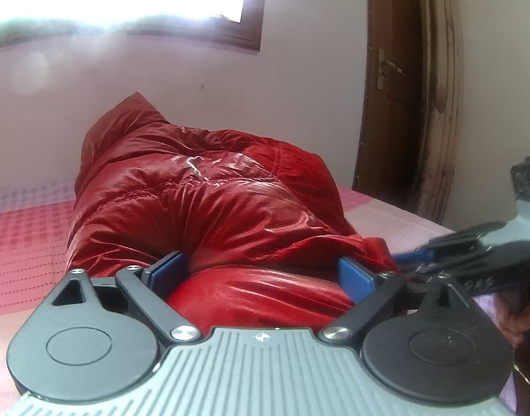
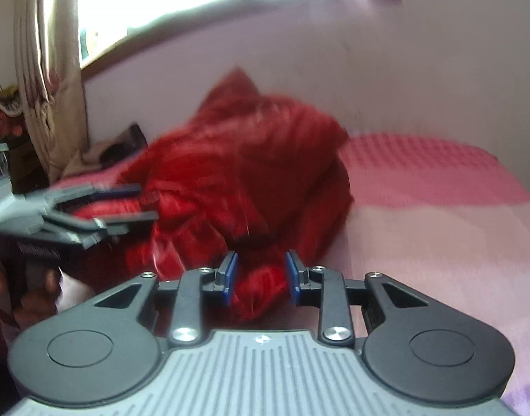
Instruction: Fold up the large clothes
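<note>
While bunched on bed (image 1: pixel 29 242), red jacket (image 1: pixel 202 187), left gripper (image 1: pixel 261 270) agape

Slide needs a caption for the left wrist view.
Left gripper open around a red puffer jacket on a pink bedspread.

No text, label, brand name or number can be read in either view. The only sign is a small white four-pointed cross mark (image 1: pixel 261 337) on the grey ribbed plastic body of the left gripper. The same mark (image 2: pixel 261 339) appears on the right gripper's grey ribbed body.
</note>
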The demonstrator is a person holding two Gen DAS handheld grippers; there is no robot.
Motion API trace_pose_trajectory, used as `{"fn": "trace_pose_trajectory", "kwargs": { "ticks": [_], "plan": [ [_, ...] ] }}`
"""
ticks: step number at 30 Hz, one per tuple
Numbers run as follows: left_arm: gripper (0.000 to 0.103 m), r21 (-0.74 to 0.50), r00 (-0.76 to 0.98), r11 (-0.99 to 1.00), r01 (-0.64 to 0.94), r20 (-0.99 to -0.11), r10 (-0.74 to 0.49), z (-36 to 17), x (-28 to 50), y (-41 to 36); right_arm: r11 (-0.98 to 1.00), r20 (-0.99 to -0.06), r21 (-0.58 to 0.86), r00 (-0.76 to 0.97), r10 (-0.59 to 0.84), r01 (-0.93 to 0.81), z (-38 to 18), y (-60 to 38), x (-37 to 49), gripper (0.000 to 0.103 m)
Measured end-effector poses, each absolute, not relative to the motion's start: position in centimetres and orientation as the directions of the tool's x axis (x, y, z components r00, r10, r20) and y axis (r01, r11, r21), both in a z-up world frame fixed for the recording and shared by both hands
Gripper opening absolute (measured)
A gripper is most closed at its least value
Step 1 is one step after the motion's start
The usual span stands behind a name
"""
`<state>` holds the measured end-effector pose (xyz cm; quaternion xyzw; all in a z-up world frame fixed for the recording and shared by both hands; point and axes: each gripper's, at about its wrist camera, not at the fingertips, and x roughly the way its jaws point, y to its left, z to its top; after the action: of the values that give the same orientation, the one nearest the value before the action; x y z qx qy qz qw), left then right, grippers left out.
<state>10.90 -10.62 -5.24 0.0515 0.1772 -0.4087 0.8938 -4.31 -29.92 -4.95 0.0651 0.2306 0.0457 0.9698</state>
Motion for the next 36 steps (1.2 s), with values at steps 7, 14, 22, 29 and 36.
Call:
{"fn": "trace_pose_trajectory", "kwargs": {
  "ticks": [7,14,22,29,36],
  "plan": [
    [0.097,-0.040,0.609,0.662,0.748,-0.355,-0.710,-4.6,10.1,-9.4,0.987,-0.490,0.158,0.866,0.100,-0.025,-7.6,-30.1,-3.4,0.030],
    [0.097,-0.031,0.641,0.694,0.719,-0.358,-0.679,-4.3,9.3,-8.1,0.956,-0.457,0.291,0.873,0.169,-0.033,-8.3,-32.4,-3.7,0.036],
    [0.102,-0.013,0.650,0.702,0.712,-0.364,-0.667,-4.2,8.6,-9.0,0.957,-0.294,0.292,0.952,0.087,0.002,-3.7,-33.4,-7.4,0.041],
    [0.102,-0.002,0.666,0.716,0.699,-0.364,-0.651,-3.9,8.2,-9.2,0.977,-0.288,0.137,0.937,0.197,-0.163,-0.6,-29.4,-4.4,0.039],
    [0.103,0.030,0.686,0.740,0.672,-0.400,-0.608,-4.5,8.5,-9.0,0.972,-0.408,0.205,0.893,0.189,-0.112,-5.3,-30.7,-1.6,0.037]
  ]
}}
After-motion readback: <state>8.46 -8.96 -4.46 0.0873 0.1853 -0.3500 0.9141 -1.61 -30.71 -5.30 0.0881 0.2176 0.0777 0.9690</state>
